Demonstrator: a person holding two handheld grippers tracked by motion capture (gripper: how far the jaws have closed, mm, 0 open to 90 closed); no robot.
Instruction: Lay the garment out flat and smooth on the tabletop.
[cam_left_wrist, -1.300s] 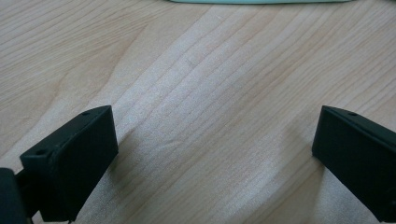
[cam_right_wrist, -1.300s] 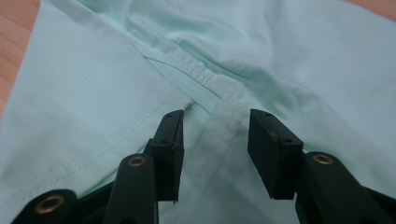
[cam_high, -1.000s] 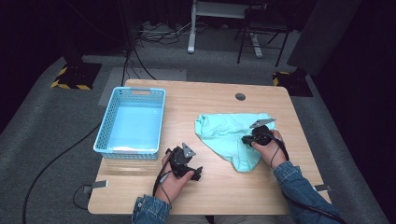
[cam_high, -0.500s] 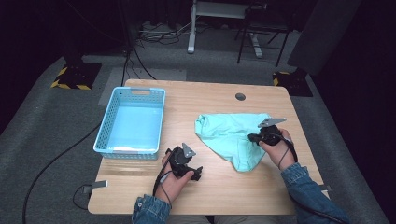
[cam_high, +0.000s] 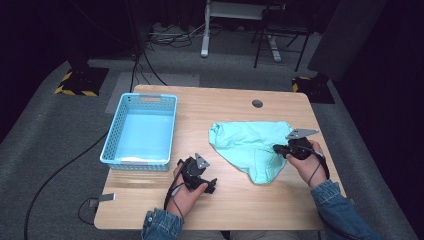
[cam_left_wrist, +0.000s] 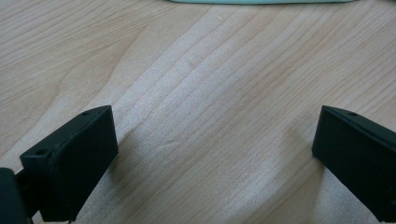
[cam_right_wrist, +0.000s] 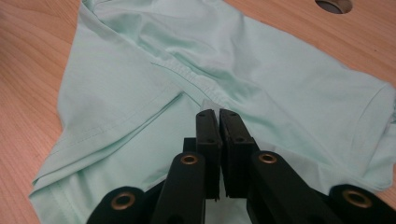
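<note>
High view: wooden table (cam_high: 235, 200) with a blue basket (cam_high: 142, 131) at about 10 o'clock from the table's middle, its floor bare. A mint-green T-shirt (cam_high: 250, 145) lies crumpled at roughly 3 o'clock from the middle, well apart from the basket. A small round hole (cam_high: 257, 103) sits in the tabletop at 12 o'clock of the shirt. The left gripper (cam_high: 197, 172) rests low on the table at 6 o'clock, held in a hand with a denim sleeve (cam_high: 160, 227), near the basket's front edge and apart from the shirt. The right gripper (cam_high: 281, 149) sits at the shirt's 3 o'clock edge, jaw tips on the cloth.

Left gripper view: two black jaws spread wide, one at 8 o'clock, one at 4 o'clock, nothing but bare wood grain between them. A thin strip of the green shirt (cam_left_wrist: 261, 1) shows at 12 o'clock, far from the jaws.

Right gripper view: jaws of the right gripper (cam_right_wrist: 218, 116) pressed together at 6 o'clock, pinching a fold of the shirt (cam_right_wrist: 140, 88) just below a stitched seam; cloth bunches up at the tips. The shirt spreads from 9 to 3 o'clock, and the table hole (cam_right_wrist: 332, 4) shows at 1 o'clock
</note>
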